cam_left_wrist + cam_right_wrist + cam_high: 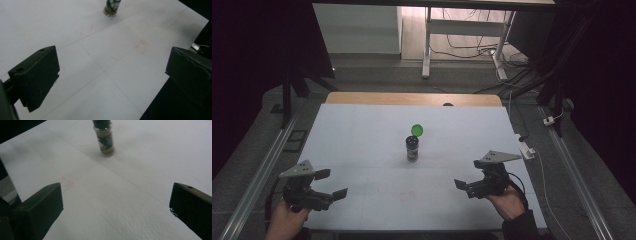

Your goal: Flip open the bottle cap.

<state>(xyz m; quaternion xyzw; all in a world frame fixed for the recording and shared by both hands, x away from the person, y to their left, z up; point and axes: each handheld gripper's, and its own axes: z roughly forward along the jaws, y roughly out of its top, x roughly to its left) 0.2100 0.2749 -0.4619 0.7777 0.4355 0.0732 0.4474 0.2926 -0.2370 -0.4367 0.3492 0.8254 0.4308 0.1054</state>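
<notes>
Jar (412,148) upright on table (362,140), green flip lid (417,130) open, well ahead of and between both grippers. Left gripper (331,184) and right gripper (465,186) gape empty. Risk: a one-sided nudge could topple it, spilling contents through the open lid.
</notes>
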